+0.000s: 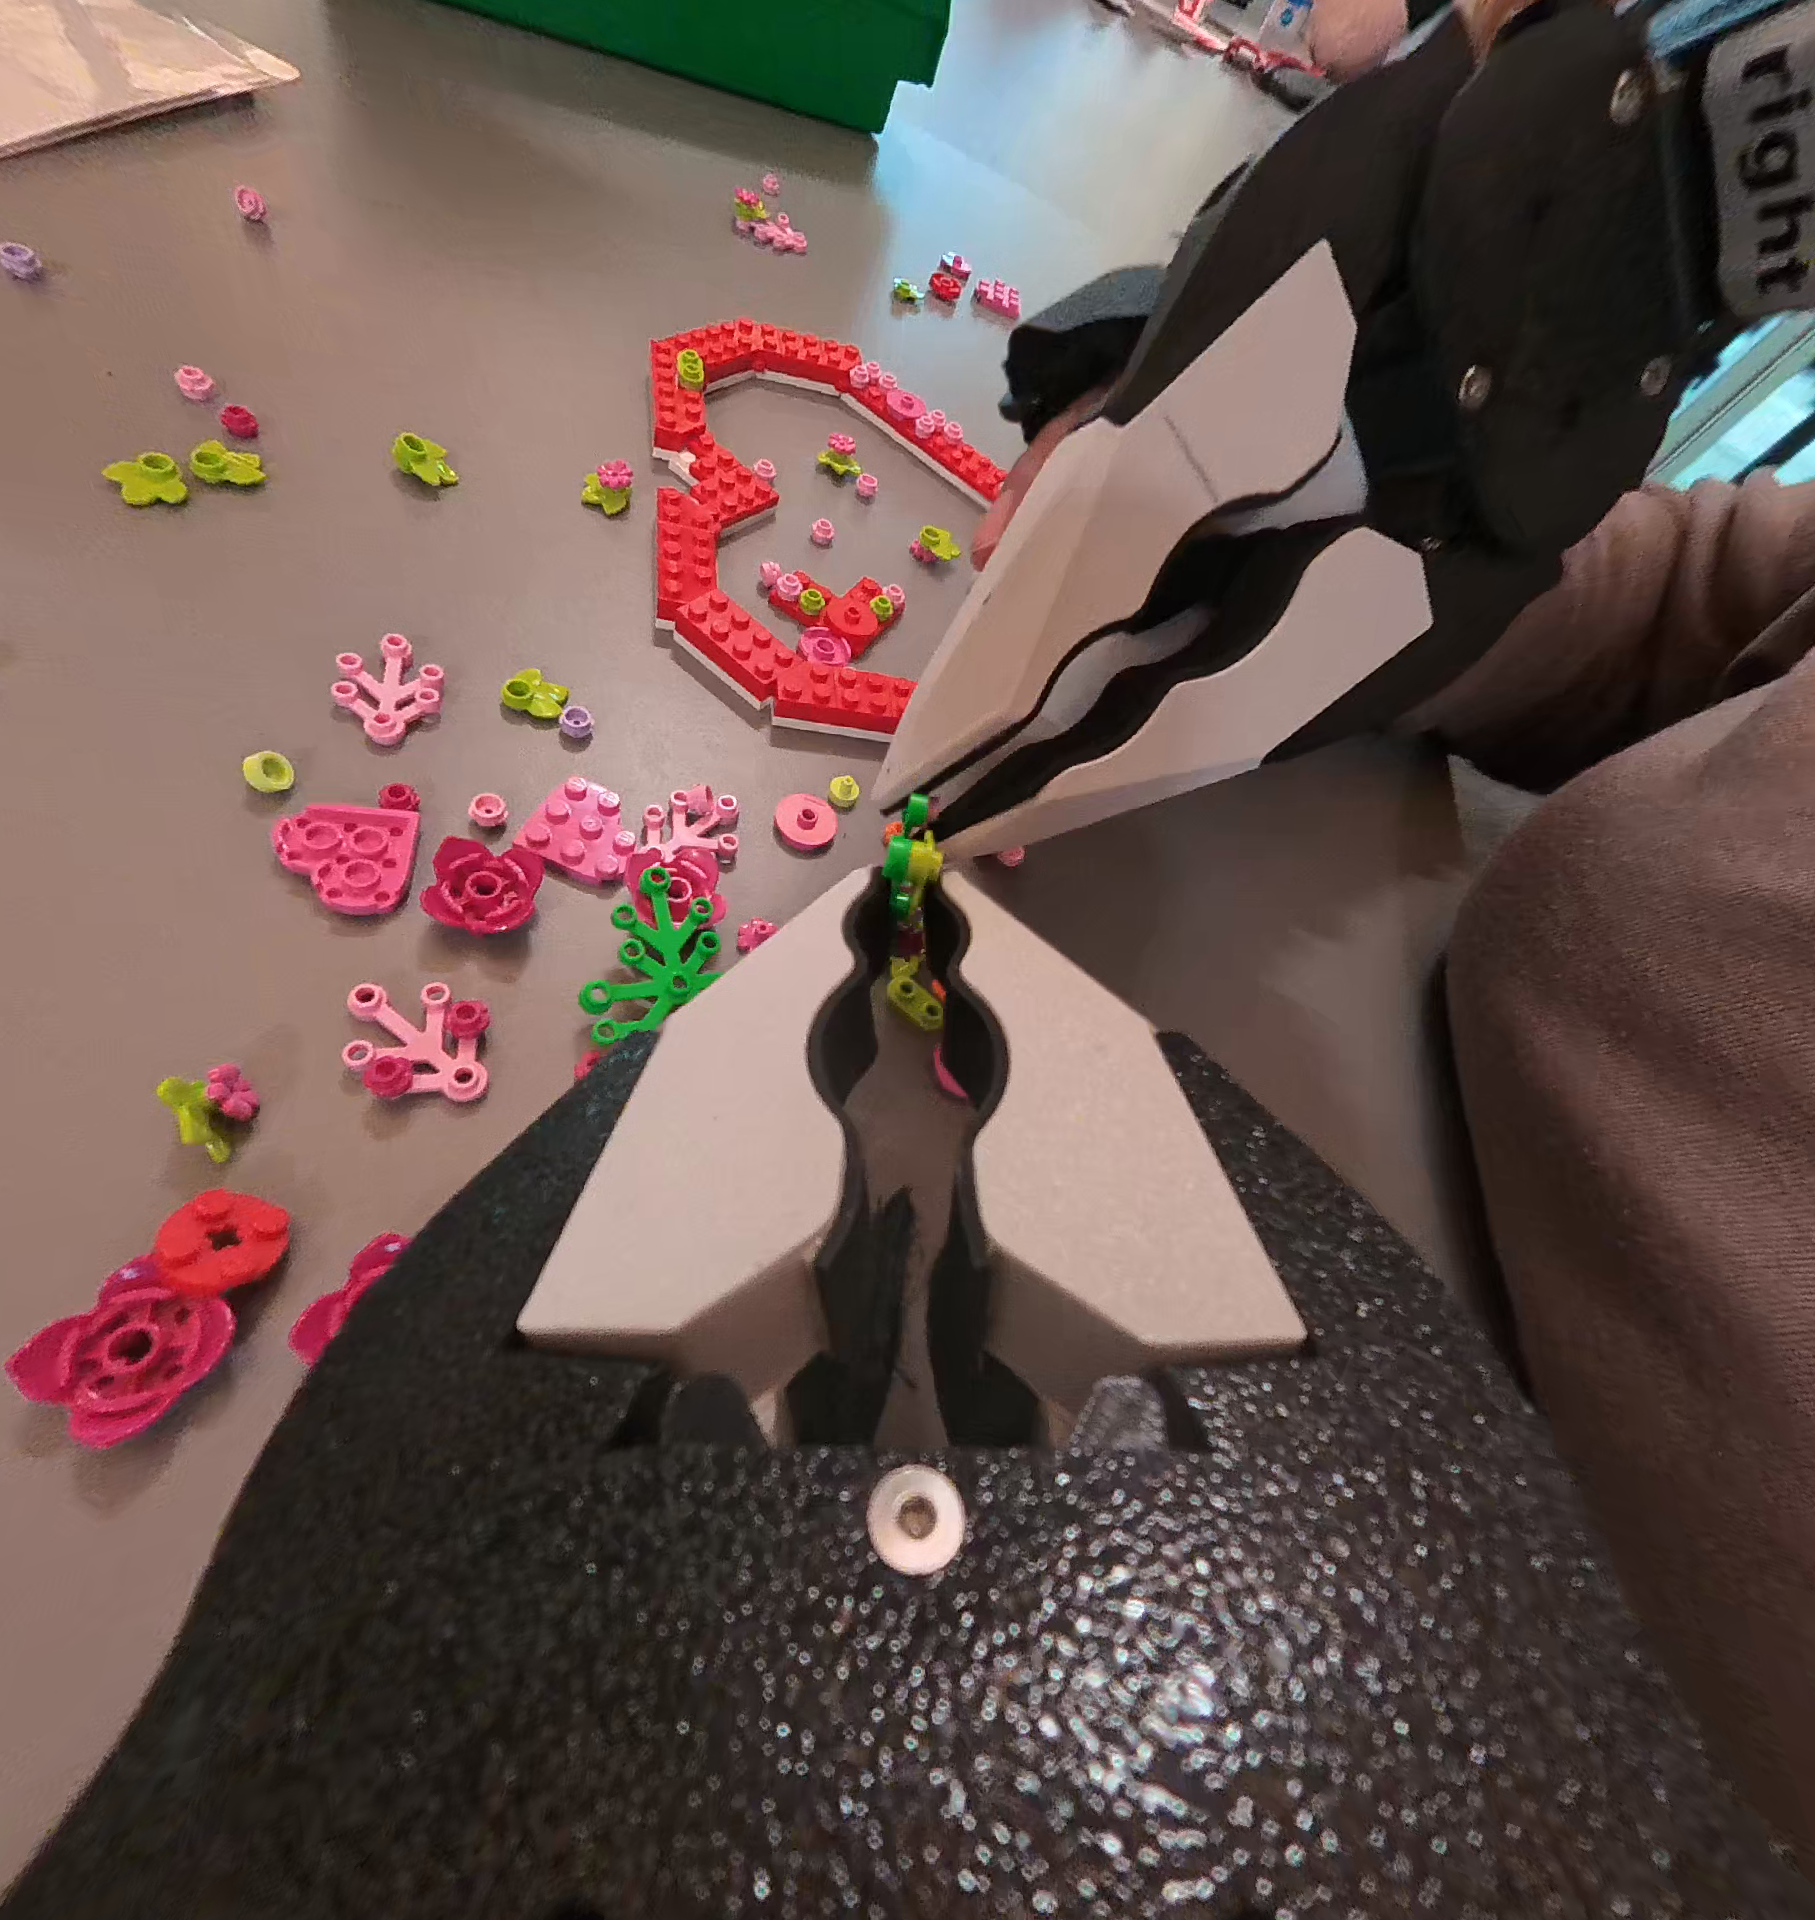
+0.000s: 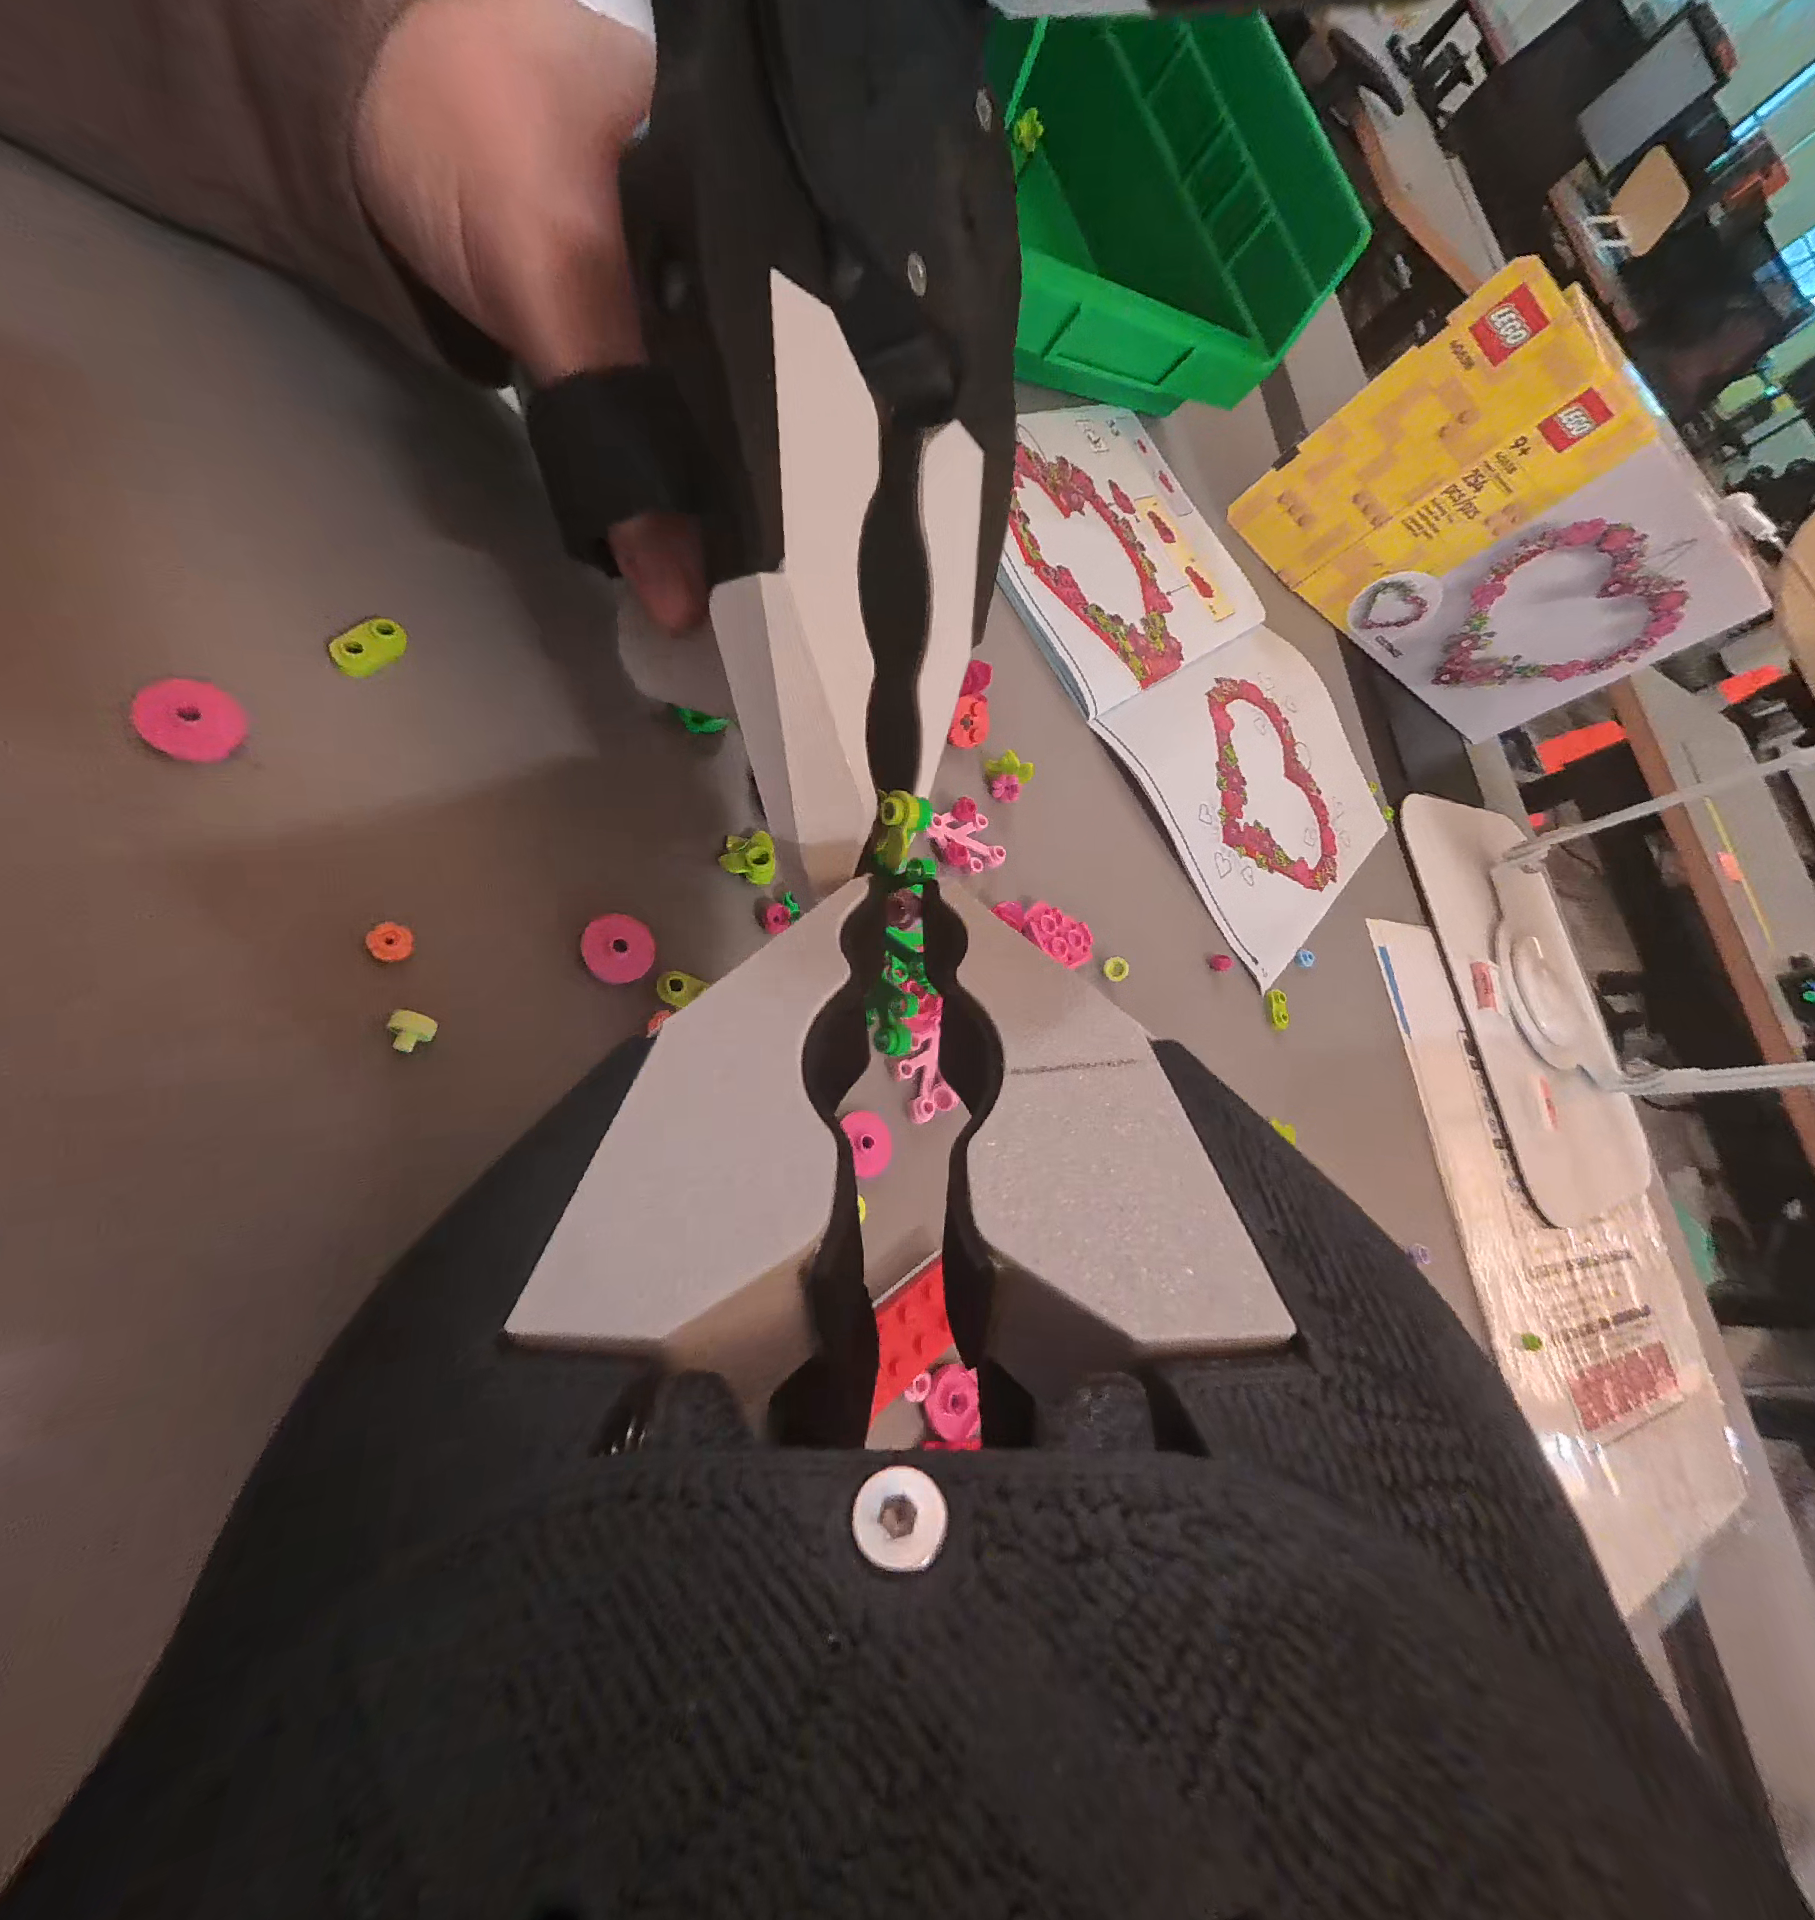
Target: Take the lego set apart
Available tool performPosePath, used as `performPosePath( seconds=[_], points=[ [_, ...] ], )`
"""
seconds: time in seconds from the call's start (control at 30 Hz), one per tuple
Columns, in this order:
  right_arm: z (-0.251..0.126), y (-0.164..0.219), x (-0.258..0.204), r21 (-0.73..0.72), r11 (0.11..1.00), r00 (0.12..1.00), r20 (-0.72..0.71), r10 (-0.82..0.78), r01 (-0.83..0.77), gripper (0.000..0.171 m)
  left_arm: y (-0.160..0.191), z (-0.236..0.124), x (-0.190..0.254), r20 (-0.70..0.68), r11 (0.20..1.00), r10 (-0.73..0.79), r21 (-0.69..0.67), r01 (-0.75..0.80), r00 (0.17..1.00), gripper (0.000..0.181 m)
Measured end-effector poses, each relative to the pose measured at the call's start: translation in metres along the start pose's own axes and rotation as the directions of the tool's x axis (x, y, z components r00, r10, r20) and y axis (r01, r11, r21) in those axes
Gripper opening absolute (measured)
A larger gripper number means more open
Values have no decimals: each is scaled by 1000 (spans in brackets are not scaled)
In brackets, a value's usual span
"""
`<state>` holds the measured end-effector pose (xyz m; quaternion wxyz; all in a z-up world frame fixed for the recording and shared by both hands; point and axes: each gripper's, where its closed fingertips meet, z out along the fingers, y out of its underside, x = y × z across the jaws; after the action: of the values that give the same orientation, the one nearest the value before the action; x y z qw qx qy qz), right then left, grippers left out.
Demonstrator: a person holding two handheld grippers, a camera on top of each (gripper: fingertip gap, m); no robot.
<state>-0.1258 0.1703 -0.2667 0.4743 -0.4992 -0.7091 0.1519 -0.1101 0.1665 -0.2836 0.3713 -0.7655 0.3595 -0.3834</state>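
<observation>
A small cluster of green and lime leaf pieces [image 1: 903,857] hangs above the grey table, pinched from both ends. My left gripper [image 1: 908,888] is shut on its near end. My right gripper [image 1: 924,821] comes in from the upper right and is shut on its far end. In the right wrist view the cluster [image 2: 898,826] sits between my right gripper [image 2: 898,888] and my left gripper [image 2: 887,831], tip to tip. A red heart-shaped brick frame [image 1: 690,561] lies flat on the table beyond, with a few small flowers on it.
Many loose pink, magenta and lime pieces lie on the table, such as a magenta rose [image 1: 482,883] and a pink disc [image 2: 189,717]. A green bin [image 2: 1173,208], an open booklet [image 2: 1194,727] and a yellow box [image 2: 1454,468] stand to the right. A brown sleeve [image 1: 1661,935] fills the right. Only a small space, under 4 cm, lies between the two pairs of fingers.
</observation>
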Motion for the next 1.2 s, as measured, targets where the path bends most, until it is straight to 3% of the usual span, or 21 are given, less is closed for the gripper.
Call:
performPosePath(
  seconds=[0.17,0.27,0.37,0.5,0.6,0.73,0.9,1.0,1.1,1.2],
  points=[
    [-5,-3,1,95,971,971,114,209,-220,4,-4,-2,-2,65,996,92,3,-92,994,3],
    [-16,-10,9,163,891,896,222,385,-423,4,15,-15,-44,317,955,280,-188,-230,906,3],
    [-18,3,18,130,835,833,246,495,-534,5,-5,-14,-27,223,988,154,-31,-151,963,3],
    [-3,34,4,-70,884,862,199,466,-462,5,0,-11,-27,233,986,166,-57,-157,958,3],
    [3,39,-8,-127,889,859,227,458,-440,31,1,-8,-24,206,988,155,-53,-147,966,3],
    [4,31,-5,-71,904,878,217,427,-422,41,0,-6,-16,156,986,166,-40,-162,974,3],
    [-1,16,-9,-9,913,879,268,395,-408,25,5,1,-3,106,969,242,-77,-235,964,3],
    [-3,15,-14,-9,901,853,318,414,-434,6,3,2,1,93,965,259,-58,-255,961,3],
    [-8,6,-5,64,838,797,355,489,-542,4,-11,-3,5,78,973,222,43,-226,972,6],
    [-18,-10,10,183,708,704,428,567,-682,4,-30,-14,1,88,973,145,165,-158,986,33]
  ],
)
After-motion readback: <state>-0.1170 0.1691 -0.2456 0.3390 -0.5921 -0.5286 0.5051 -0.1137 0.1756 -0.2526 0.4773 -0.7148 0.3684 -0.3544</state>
